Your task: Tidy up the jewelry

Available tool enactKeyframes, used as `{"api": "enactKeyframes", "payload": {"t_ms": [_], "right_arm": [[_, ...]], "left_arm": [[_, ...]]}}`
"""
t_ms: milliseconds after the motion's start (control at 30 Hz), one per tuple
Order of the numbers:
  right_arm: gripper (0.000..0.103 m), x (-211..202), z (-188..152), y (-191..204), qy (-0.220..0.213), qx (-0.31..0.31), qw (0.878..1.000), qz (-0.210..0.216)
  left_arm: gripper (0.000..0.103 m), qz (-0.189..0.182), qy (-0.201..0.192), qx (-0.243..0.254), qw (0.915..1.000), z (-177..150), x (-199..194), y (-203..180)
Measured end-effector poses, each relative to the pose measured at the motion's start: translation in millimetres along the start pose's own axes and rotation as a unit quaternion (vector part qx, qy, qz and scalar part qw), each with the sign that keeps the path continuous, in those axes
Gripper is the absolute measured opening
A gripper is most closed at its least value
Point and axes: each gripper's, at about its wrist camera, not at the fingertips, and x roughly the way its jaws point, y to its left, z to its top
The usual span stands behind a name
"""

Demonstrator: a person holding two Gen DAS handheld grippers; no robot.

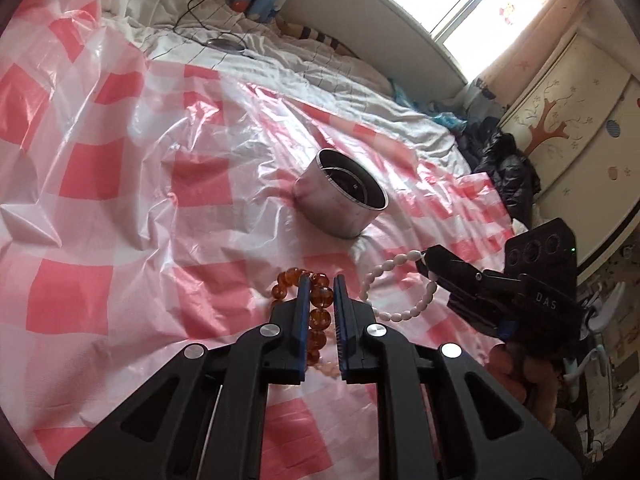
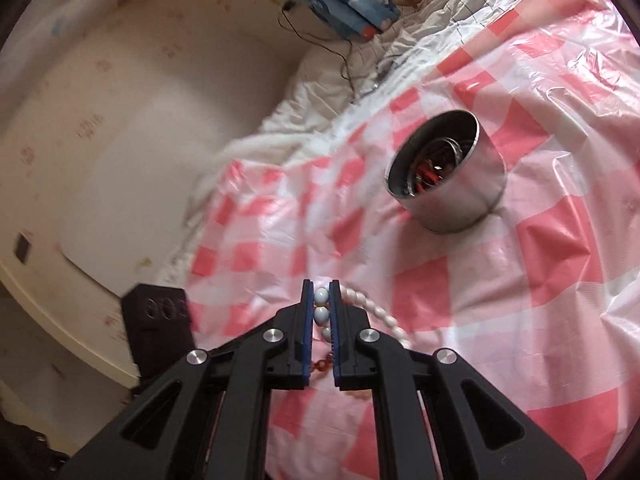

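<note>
My left gripper point(image 1: 322, 281) is shut on an amber bead bracelet point(image 1: 320, 320). Its beads run between the blue pads, and the rest of the loop curls left over the sheet. To its right, my right gripper point(image 1: 425, 259) is shut on a white bead bracelet point(image 1: 374, 276), which hangs as a loop just above the sheet. In the right wrist view the white beads point(image 2: 321, 314) sit pinched between the pads of my right gripper point(image 2: 320, 282). A round steel tin point(image 1: 332, 208) point(image 2: 468, 204) stands beyond both grippers, open side up and tilted, with bangles inside point(image 2: 434, 168).
A pink and white chequered plastic sheet point(image 1: 120, 200) covers the bed, over a rumpled white quilt point(image 1: 320, 72). A black cable point(image 1: 200, 4) and folded blue fabric point(image 2: 344, 4) lie near the headboard. Dark clothes point(image 1: 504, 168) are piled by a wardrobe point(image 1: 568, 120) on the right.
</note>
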Motion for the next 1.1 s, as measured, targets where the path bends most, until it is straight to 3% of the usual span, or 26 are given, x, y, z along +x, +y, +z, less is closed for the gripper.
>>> {"api": "enactKeyframes", "payload": {"t_ms": [133, 500, 833, 1100], "right_arm": [[0.008, -7, 6, -3, -0.019, 0.031, 0.998, 0.044], [0.008, -28, 12, -16, -0.047, 0.073, 0.992, 0.089], [0.009, -51, 20, -29, -0.088, 0.099, 0.986, 0.104], [0.009, -53, 38, -31, -0.103, 0.097, 0.983, 0.113]], "left_arm": [[0.01, -0.034, 0.001, -0.007, 0.9994, 4, 4, -8], [0.01, -0.104, -0.015, 0.013, 0.9943, 27, 15, -41], [0.01, -0.117, 0.001, 0.019, 0.993, 48, 49, -55], [0.01, -0.144, -0.022, -0.006, 0.9893, 86, 64, -46]]}}
